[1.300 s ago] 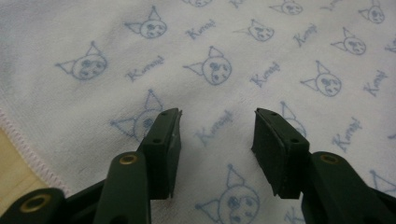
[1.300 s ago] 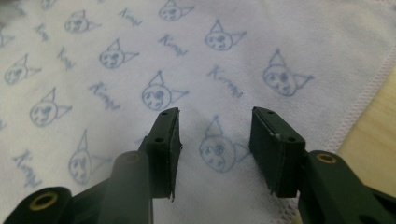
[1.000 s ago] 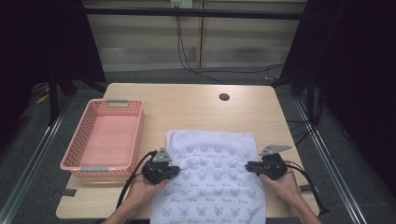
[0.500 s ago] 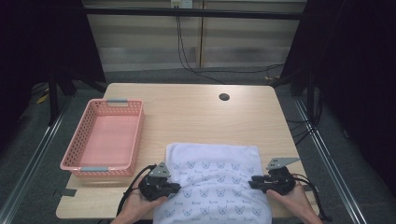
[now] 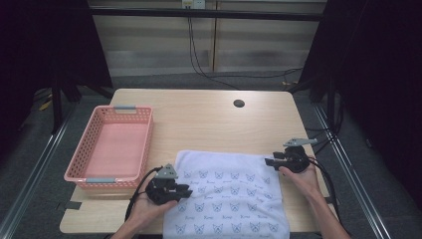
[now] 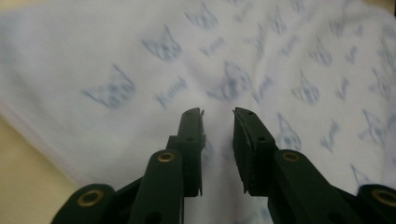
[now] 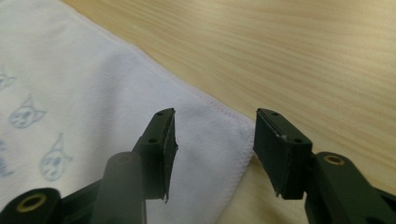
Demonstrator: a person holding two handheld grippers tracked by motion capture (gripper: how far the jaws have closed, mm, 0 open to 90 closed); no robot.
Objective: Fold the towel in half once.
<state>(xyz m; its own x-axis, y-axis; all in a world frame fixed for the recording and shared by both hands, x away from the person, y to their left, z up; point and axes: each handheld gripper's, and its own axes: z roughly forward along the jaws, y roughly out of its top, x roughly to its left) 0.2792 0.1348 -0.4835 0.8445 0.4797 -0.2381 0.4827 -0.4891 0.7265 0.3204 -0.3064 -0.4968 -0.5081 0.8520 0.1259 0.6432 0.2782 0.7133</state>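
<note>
White towel (image 5: 231, 194) with the blue cat-face print lies flat on the near half of the wooden table (image 5: 209, 119), its near edge at the table's front edge or just past it — can't tell which from the high view. Left gripper (image 5: 185, 191) sits at the towel's left edge, held in the left hand (image 5: 147, 206), pointing right across the cloth. In the left gripper view its jaws stand a small gap apart over the printed fabric, pads not pressing on anything, cloth lying flat below them — released, and the jaws have just been opening. Right gripper (image 5: 268, 161) is at the towel's far right corner, in the right hand (image 5: 298, 177), pointing left. Right gripper view: jaws wider apart, the towel's hemmed corner (image 7: 233, 126) lies between and under them on the table, no pad pinching it — also let go, jaws just been opening. Bare wood shows past that corner. Pink mesh basket (image 5: 84, 164) stands on the table's left side, just beside the towel's left edge and the left gripper, not touching the cloth. Small dark round hole (image 5: 239, 103) in the tabletop near the far edge, well apart from the towel.
</note>
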